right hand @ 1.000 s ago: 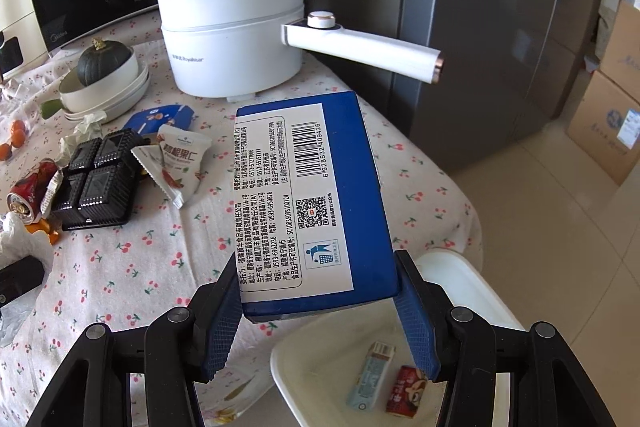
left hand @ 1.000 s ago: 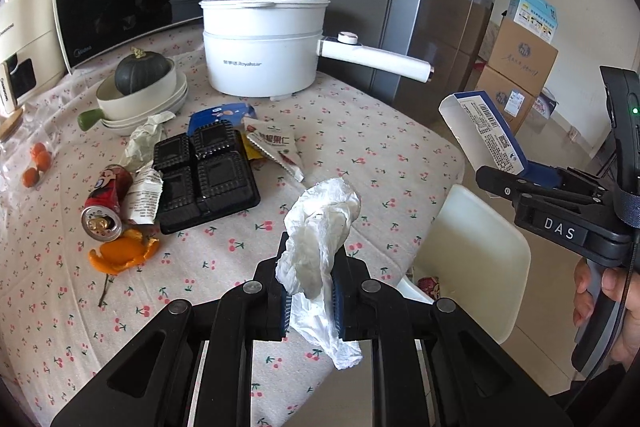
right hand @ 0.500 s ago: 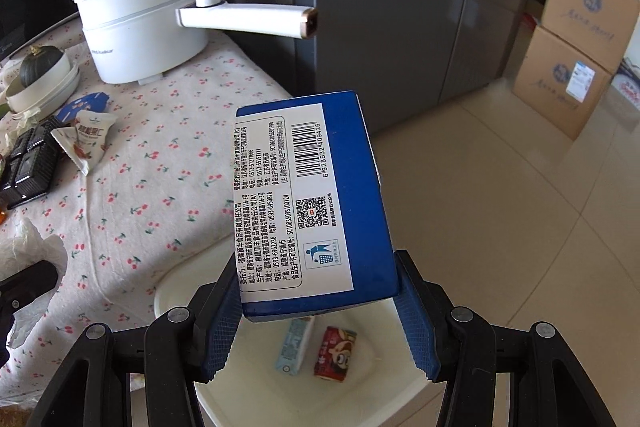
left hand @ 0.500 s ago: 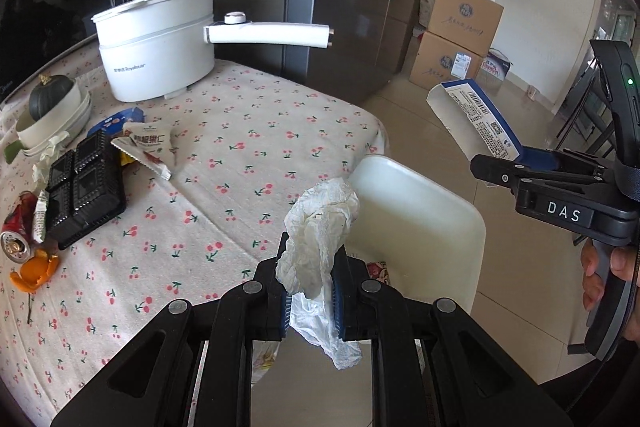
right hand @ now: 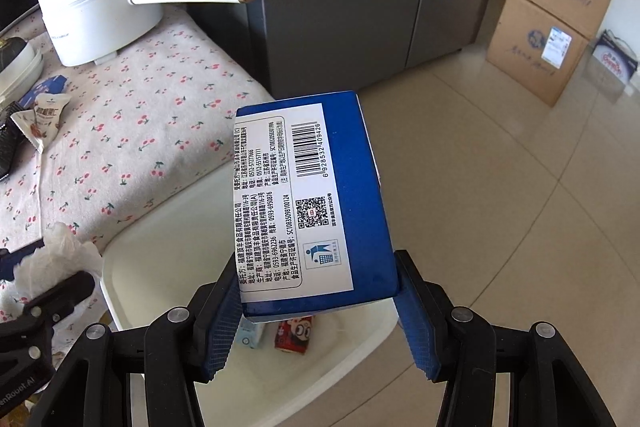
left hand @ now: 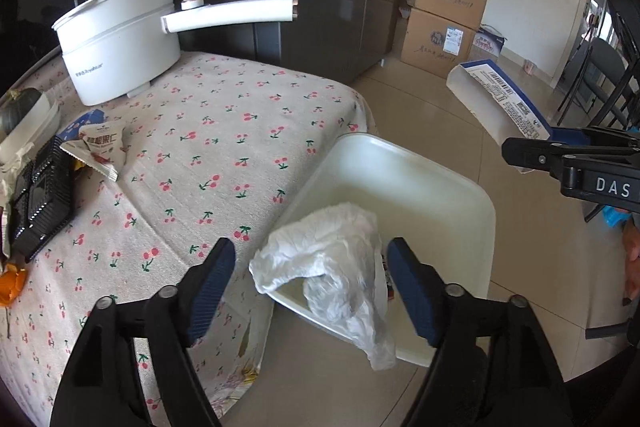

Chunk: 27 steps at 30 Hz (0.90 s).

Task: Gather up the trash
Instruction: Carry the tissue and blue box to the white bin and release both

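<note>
White pot, stacked cardboard boxes

Left gripper opening, crumpled tissue loose over white bin.

The white bin gapes open above; table edge crowds its left.

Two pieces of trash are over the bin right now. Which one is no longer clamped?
The crumpled white plastic bag: the left gripper is opening and its pads stand clear of it. The blue box sits pinched in the right gripper above the white bin.
</note>
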Each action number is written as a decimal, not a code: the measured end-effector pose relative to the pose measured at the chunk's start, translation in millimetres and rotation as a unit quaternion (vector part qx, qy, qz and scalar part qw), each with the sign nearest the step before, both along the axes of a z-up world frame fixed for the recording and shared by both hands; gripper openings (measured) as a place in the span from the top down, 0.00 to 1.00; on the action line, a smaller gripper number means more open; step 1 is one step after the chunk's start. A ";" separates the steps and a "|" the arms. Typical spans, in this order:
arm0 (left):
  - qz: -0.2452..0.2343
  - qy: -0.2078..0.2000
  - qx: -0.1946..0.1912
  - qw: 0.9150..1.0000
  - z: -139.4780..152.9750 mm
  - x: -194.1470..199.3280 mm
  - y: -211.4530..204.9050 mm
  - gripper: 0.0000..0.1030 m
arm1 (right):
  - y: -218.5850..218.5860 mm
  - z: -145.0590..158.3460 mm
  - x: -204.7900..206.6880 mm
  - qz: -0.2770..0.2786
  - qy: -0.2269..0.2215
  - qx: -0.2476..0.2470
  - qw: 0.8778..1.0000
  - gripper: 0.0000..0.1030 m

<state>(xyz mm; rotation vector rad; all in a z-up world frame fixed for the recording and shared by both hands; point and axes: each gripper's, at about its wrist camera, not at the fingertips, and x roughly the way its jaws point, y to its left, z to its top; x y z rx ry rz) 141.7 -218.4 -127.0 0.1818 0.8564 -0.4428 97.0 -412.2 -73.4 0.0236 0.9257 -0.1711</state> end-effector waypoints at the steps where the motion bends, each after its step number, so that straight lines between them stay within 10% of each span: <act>1: 0.014 -0.005 0.004 1.000 0.6 0.5 3.3 0.10 | -0.4 -0.9 0.1 0.000 0.002 0.001 1.000 0.40; 24: 0.134 0.007 0.020 0.991 36.2 -9.4 130.6 0.04 | 25.2 -25.5 5.8 0.030 0.057 0.000 0.998 0.40; 27: 0.147 0.009 0.021 0.989 40.3 -12.1 146.0 0.04 | 27.4 -24.4 8.5 0.028 0.055 0.015 0.998 0.15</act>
